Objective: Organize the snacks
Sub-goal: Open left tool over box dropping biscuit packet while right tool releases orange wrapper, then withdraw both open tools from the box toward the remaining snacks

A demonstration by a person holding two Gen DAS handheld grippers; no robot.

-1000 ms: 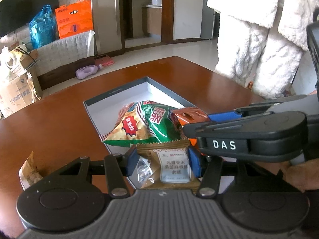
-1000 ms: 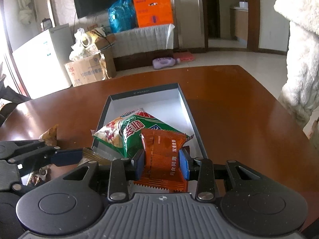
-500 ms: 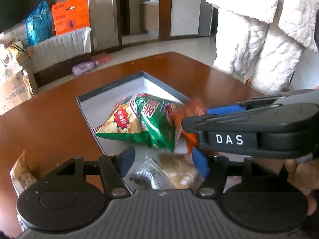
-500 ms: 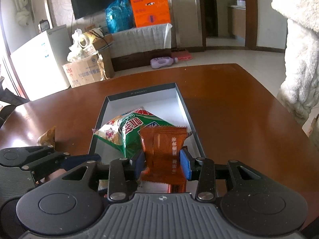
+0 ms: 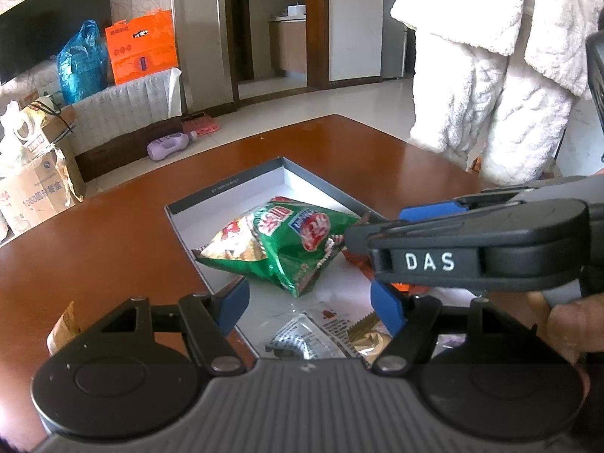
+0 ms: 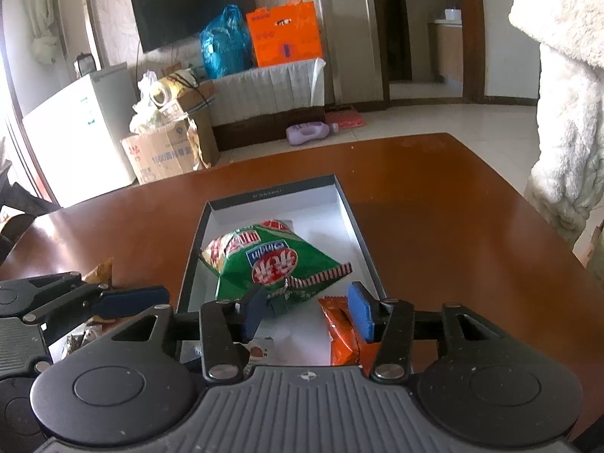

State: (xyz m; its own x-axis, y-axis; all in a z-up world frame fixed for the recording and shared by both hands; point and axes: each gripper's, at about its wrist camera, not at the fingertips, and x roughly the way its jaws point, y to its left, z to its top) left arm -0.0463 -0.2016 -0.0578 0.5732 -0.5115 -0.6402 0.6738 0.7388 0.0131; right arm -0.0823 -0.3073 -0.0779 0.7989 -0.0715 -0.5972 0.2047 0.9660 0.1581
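Blue pads stood wide apart on both tools, nothing between them. Nearest in my left wrist view, at about six o'clock, the left gripper (image 5: 308, 300) hung over the near end of the box (image 5: 226, 185), with the clear-and-silver packet (image 5: 305, 334) and the tan packet (image 5: 372, 336) lying loose on the white floor below it. My right gripper (image 6: 305, 311) was likewise spread, the orange packet (image 6: 341, 334) resting just inside its right pad, at about four o'clock from the green chip bag (image 6: 270, 260), against the box's right wall.

I judged the step in hand to be letting go and backing off. To do it well I would lift both tools straight up and clear, since the pads sat close to the packets and a sideways pull could drag one over the low wall. The green chip bag, puffy and slippery, filled the middle of the box and could slide if bumped.

Further out, at nine o'clock on the wooden table (image 5: 113, 234), one brown snack packet (image 5: 64, 326) was outside the box and would be my next pick.

A second before, each tool had been clamped on its packet, tan in the left, orange in the right; half a second before, the left had opened and the right was releasing. Both packets were now down in the box.
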